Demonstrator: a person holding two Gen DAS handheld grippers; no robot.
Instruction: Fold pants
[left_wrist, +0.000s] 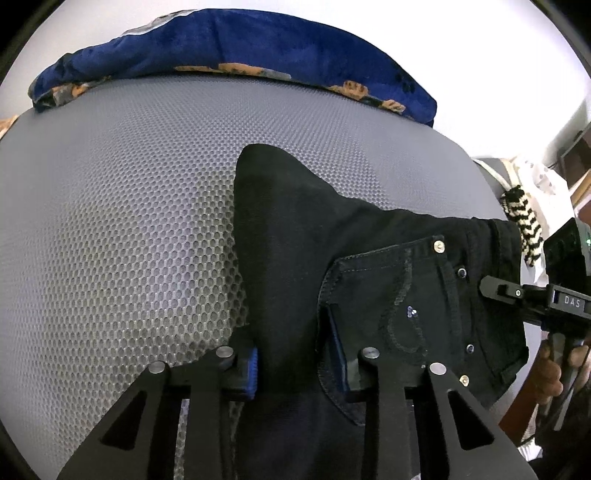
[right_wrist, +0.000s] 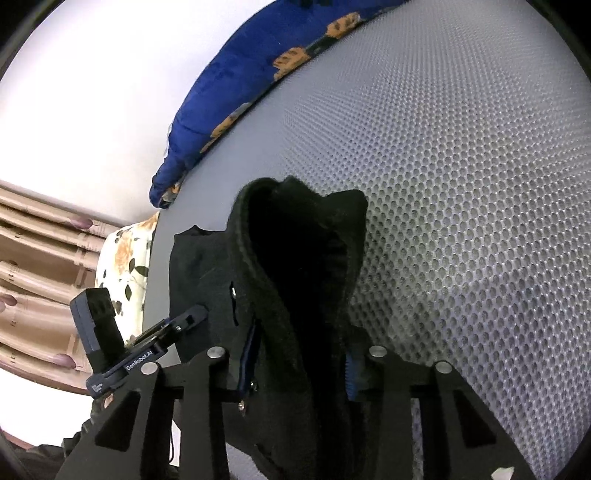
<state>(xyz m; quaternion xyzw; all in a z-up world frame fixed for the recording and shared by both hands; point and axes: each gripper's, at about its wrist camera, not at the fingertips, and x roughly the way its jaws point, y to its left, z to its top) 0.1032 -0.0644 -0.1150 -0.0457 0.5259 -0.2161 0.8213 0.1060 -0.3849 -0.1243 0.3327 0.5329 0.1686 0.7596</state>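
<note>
Black jeans (left_wrist: 332, 258) lie on a grey mesh surface (left_wrist: 129, 221), back pocket with rivets facing up. My left gripper (left_wrist: 299, 365) stands with its jaws on either side of a raised fold of the jeans near the pocket. My right gripper (right_wrist: 299, 365) likewise straddles a bunched, lifted part of the jeans (right_wrist: 295, 266) at the waistband. The right gripper also shows at the right edge of the left wrist view (left_wrist: 495, 288), at the waistband. The left gripper also shows in the right wrist view (right_wrist: 195, 314), touching the jeans. Fabric hides how tightly the pads press.
A blue blanket with orange print (left_wrist: 236, 48) lies along the far edge of the mesh surface. A black-and-white striped cloth (left_wrist: 524, 221) and white bedding are at the right. A floral cloth (right_wrist: 125, 266) and wooden slats (right_wrist: 37, 288) are beyond the edge.
</note>
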